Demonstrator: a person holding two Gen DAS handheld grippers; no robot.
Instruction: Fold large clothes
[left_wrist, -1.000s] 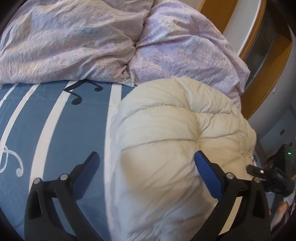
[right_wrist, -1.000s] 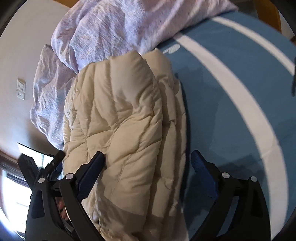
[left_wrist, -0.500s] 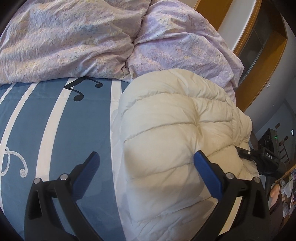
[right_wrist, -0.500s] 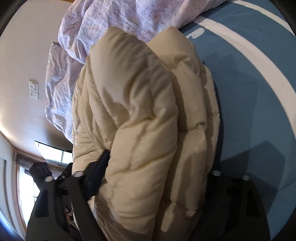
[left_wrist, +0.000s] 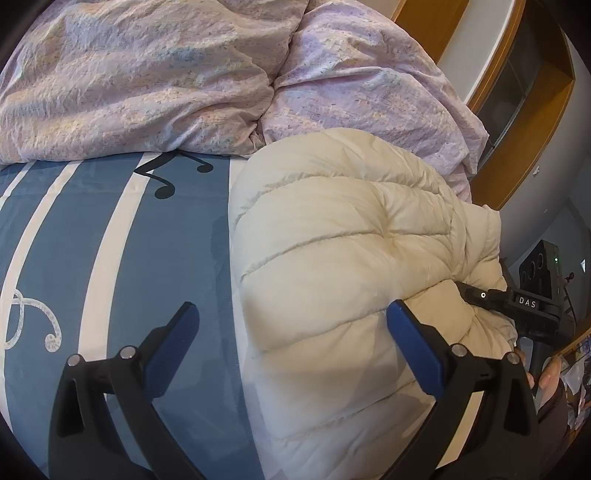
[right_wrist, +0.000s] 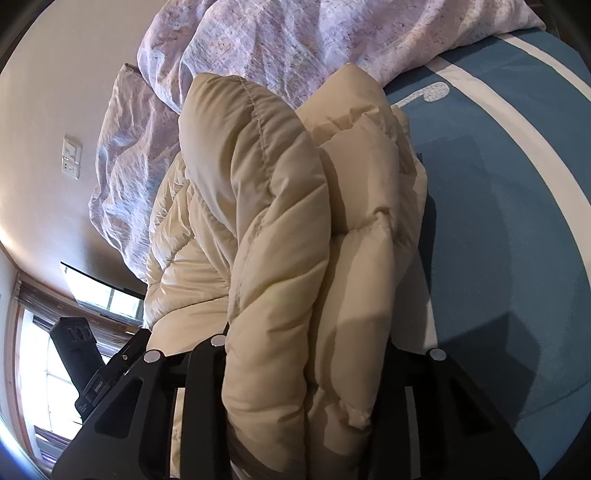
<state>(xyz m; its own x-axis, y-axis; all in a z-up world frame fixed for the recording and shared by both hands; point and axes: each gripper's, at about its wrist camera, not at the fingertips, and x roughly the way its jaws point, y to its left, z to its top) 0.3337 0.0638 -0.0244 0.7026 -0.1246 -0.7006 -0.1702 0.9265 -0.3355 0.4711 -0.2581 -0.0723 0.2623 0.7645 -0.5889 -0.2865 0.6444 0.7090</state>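
Observation:
A cream quilted puffer jacket (left_wrist: 351, 251) lies bunched in a thick bundle on the blue bed sheet (left_wrist: 110, 240). My left gripper (left_wrist: 291, 325) is open and empty, hovering over the jacket's left edge, one blue pad over the sheet and one over the jacket. My right gripper (right_wrist: 303, 354) is shut on a thick fold of the jacket (right_wrist: 280, 236), which fills the space between its jaws and hides the pads. The right gripper also shows in the left wrist view (left_wrist: 517, 302) at the jacket's right side.
A crumpled lilac duvet (left_wrist: 166, 74) is heaped along the far side of the bed. The blue sheet has white stripes and music notes (left_wrist: 162, 177). A wooden cabinet (left_wrist: 517, 110) stands at the right. A wall with a switch plate (right_wrist: 72, 157) and a window (right_wrist: 48, 350) are at the left in the right wrist view.
My right gripper has closed on the jacket's thick fold and pushed in, bunching it upward. My left gripper has stayed open and barely moved.

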